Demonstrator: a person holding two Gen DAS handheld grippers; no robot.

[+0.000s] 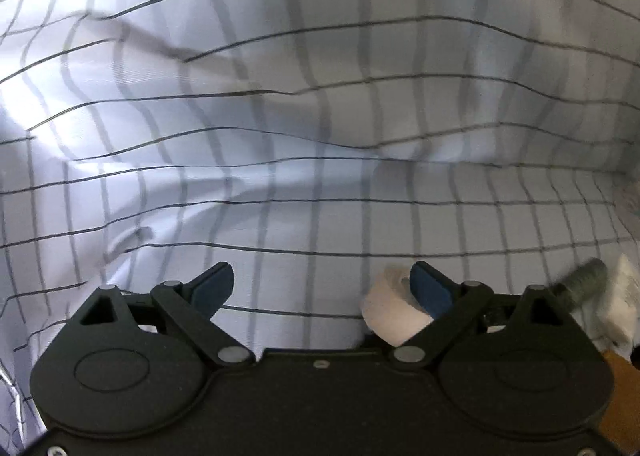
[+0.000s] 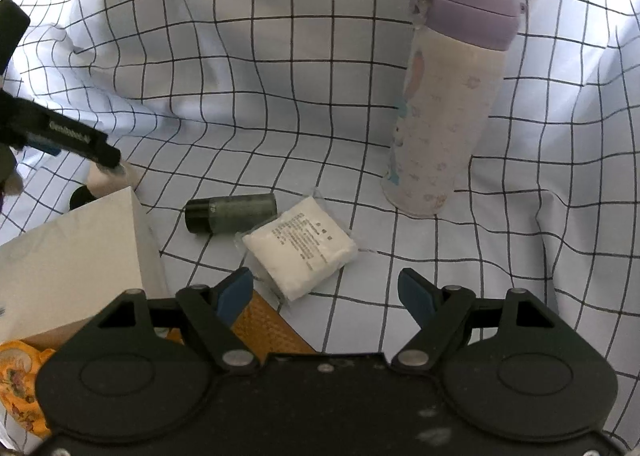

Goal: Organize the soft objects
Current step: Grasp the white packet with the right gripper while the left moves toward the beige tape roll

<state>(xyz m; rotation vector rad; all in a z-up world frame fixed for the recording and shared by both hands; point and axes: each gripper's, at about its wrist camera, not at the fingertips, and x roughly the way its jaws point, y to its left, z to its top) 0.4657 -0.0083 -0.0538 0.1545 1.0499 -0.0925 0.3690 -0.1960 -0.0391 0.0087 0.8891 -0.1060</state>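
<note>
My left gripper (image 1: 322, 288) is open; a white tape roll (image 1: 390, 312) lies on the checked cloth against its right fingertip (image 1: 428, 292). A dark grey cylinder (image 1: 584, 284) and a white packet (image 1: 618, 304) lie to its right. In the right wrist view my right gripper (image 2: 326, 294) is open and empty, just short of the white wrapped packet (image 2: 302, 248). The dark cylinder (image 2: 230, 213) lies on its side behind the packet. The left gripper (image 2: 72, 139) shows at the far left over the white roll (image 2: 108, 179).
A tall bottle with a purple lid (image 2: 444, 95) stands at the right. A white box (image 2: 76, 260) sits at the left, with an orange mesh item (image 2: 268, 328) and an orange flowered cloth (image 2: 18, 384) below it. The checked cloth (image 2: 240, 75) rises in folds behind.
</note>
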